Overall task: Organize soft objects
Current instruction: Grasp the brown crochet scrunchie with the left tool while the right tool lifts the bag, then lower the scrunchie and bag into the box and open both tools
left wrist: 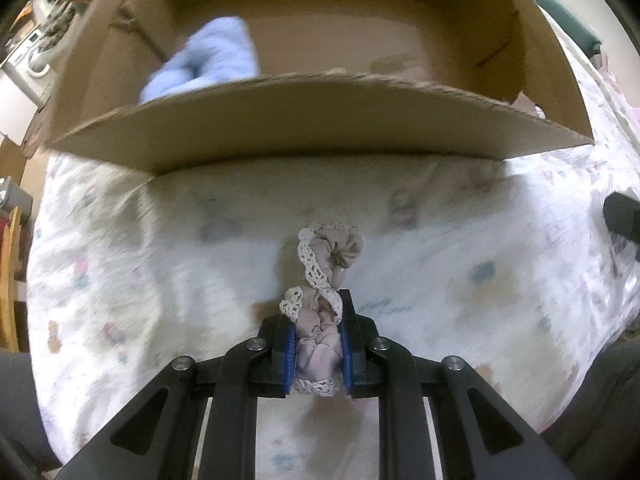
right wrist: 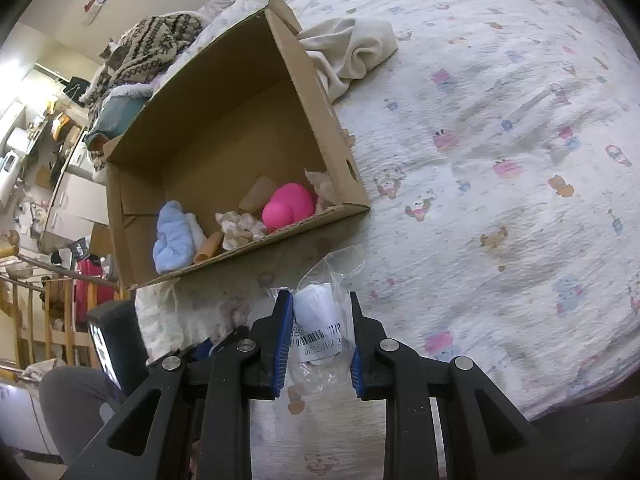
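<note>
Scrunchie (left wrist: 322, 312) fabric, mauve with lace trim, sat clamped in my left hand-held gripper (left wrist: 319, 344) above the bed (left wrist: 160, 240), while my right hand-held gripper (right wrist: 320, 344) was closed on a bagged white item (right wrist: 318, 320). I judged both were mid-carry toward the cardboard box (right wrist: 320, 96); next each needed lifting over its near wall before release. Beyond, a blue plush (right wrist: 172, 236), pink toy (right wrist: 288, 206) and cream cloth (right wrist: 352, 48) crowded the drop zone.
</note>
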A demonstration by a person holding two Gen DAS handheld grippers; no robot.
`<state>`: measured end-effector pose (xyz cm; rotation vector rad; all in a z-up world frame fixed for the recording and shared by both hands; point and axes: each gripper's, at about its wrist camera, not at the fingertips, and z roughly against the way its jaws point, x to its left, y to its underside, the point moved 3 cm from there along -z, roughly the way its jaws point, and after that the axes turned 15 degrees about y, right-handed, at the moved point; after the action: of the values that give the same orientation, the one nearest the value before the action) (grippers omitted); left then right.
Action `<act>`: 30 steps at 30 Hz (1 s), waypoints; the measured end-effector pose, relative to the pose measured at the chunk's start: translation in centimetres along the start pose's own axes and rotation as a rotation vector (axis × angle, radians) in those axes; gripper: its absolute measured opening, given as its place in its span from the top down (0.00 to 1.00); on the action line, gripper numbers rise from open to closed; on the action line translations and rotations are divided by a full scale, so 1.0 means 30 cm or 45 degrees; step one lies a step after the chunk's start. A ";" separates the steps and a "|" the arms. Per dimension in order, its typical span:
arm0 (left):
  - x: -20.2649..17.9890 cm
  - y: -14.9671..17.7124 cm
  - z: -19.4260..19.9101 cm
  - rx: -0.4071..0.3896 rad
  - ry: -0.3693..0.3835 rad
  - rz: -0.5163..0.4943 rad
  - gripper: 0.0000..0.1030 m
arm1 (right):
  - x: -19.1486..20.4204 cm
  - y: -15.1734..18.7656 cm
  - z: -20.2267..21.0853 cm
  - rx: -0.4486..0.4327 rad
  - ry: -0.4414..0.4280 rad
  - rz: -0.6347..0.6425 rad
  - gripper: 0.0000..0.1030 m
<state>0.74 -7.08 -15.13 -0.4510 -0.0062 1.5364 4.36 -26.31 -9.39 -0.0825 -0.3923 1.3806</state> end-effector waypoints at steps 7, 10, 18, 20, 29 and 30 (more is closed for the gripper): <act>0.104 0.112 0.083 0.074 -0.121 0.018 0.85 | 0.022 -0.003 -0.003 0.001 0.029 0.033 0.74; 0.137 0.119 0.170 0.021 -0.086 0.045 0.85 | 0.038 -0.004 -0.003 0.002 0.023 0.042 0.74; 0.125 -0.063 0.458 -0.268 -0.009 0.003 0.85 | 0.102 -0.034 0.047 -0.077 -0.027 0.099 0.74; 0.093 -0.146 0.494 -0.323 0.011 -0.005 0.85 | 0.116 -0.052 0.066 -0.099 -0.035 0.103 0.74; 0.045 -0.373 0.564 -0.524 0.020 -0.130 0.85 | 0.169 -0.188 0.171 -0.293 -0.082 0.126 0.74; 0.041 -0.396 0.560 -0.529 0.026 -0.138 0.85 | 0.173 -0.204 0.175 -0.303 -0.079 0.131 0.74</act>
<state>7.44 -0.88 3.35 -0.7823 -0.3343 1.4228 9.12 -23.41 -1.60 -0.2590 -0.6107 1.4351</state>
